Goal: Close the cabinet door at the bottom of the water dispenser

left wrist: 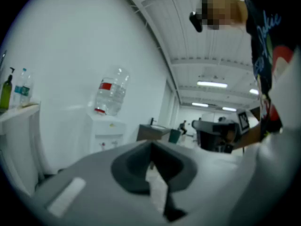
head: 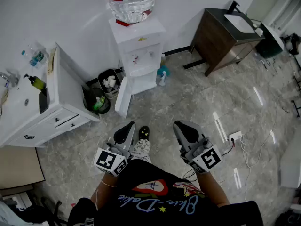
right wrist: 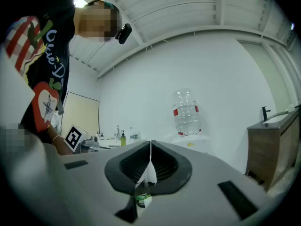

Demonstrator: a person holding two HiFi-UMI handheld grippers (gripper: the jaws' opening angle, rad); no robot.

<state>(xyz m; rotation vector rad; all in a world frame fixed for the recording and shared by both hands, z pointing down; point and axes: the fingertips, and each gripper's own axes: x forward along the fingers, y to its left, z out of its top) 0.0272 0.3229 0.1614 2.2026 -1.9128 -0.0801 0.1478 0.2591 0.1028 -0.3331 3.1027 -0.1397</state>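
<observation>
The white water dispenser (head: 140,51) stands against the back wall with a clear bottle (head: 131,1) on top. Its bottom cabinet door (head: 123,98) is swung open to the left, showing the lower compartment (head: 143,84). My left gripper (head: 126,129) and right gripper (head: 182,128) hang side by side well short of it, over the floor, both shut and empty. The left gripper view shows the jaws of the left gripper (left wrist: 151,145) together and the dispenser (left wrist: 106,132) far off. In the right gripper view the right gripper (right wrist: 150,144) is shut, with the dispenser (right wrist: 190,141) beyond.
A white counter unit (head: 56,105) with bottles stands at the left. Two waste bins (head: 108,83) (head: 97,101) sit beside the open door. A spray bottle (head: 162,76) stands right of the dispenser, then a brown vanity (head: 221,39). A power strip (head: 234,136) with cables lies on the floor.
</observation>
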